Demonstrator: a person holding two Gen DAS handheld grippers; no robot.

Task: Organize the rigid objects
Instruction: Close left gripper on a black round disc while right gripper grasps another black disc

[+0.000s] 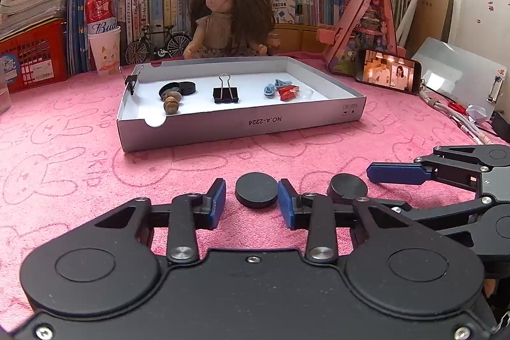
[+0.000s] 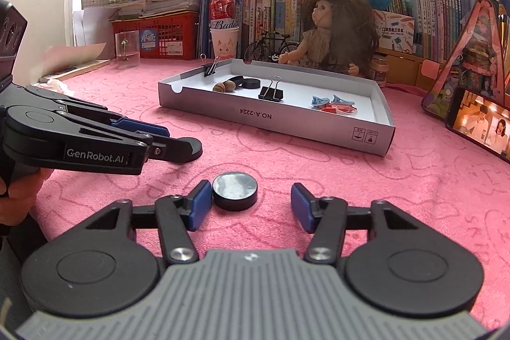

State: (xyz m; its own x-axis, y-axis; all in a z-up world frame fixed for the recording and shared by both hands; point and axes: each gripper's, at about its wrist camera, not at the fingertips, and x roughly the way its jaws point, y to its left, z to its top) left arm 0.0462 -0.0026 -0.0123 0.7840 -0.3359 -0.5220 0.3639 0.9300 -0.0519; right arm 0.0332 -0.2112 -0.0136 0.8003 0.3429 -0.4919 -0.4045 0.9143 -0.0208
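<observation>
A black disc (image 1: 256,189) lies on the pink cloth between the pads of my left gripper (image 1: 253,196). The right pad touches it, the left pad stands a little off, so the gripper is open. A second black disc (image 2: 235,190) lies inside my right gripper (image 2: 251,199), against its left pad and far from the right one, so this gripper is open too. In the left wrist view this disc (image 1: 347,187) shows beside a blue right-gripper finger (image 1: 395,173). Beyond stands a shallow grey tray (image 1: 242,125) holding two more black discs (image 1: 181,88), nuts, binder clips and small coloured clips.
A doll (image 1: 229,21) sits behind the tray before a wall of books. A phone (image 1: 387,74) playing a video, a pink toy house and cables stand at the right. A can in a cup (image 1: 102,31) and a red crate are at the back left. A hand (image 2: 19,190) holds the left gripper.
</observation>
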